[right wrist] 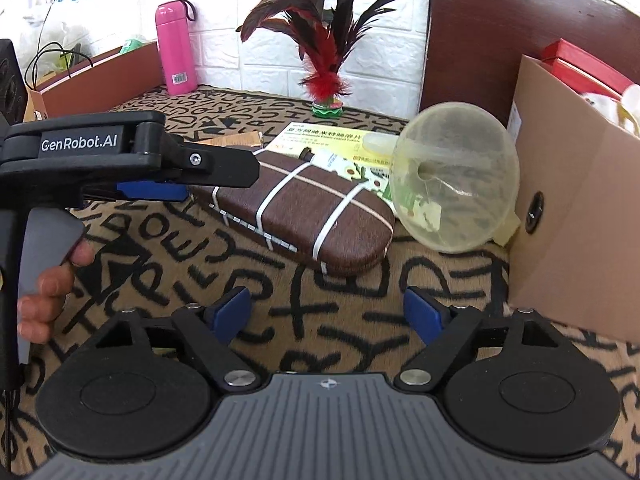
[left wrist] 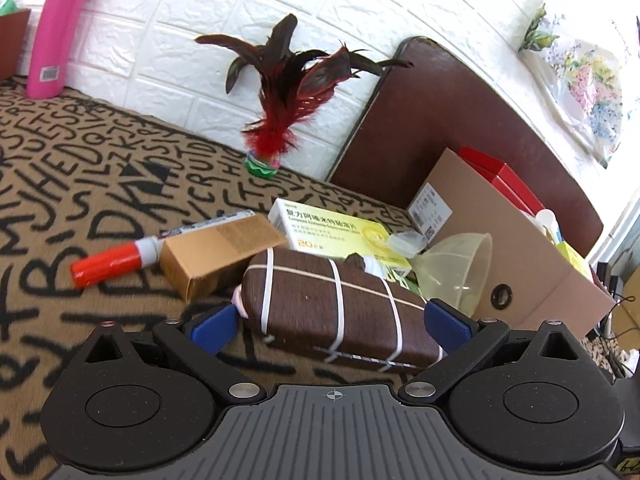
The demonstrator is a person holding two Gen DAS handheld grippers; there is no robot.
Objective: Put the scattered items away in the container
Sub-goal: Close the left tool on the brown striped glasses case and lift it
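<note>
Left wrist view: my left gripper (left wrist: 334, 320) has its jaws spread either side of the brown case (left wrist: 340, 304) bound with white bands, blue pads (left wrist: 214, 326) just beside its ends; whether they touch I cannot tell. At 12 o'clock stands the feather shuttlecock (left wrist: 276, 120); at 10, the red-capped marker (left wrist: 116, 260) and small kraft box (left wrist: 218, 254). The yellow medicine box (left wrist: 332, 232) lies behind the case, the clear funnel (left wrist: 460, 268) at 2 against the cardboard container (left wrist: 532, 280). My right gripper (right wrist: 326, 314) hovers over the patterned counter (right wrist: 320, 332), jaws spread, holding nothing.
</note>
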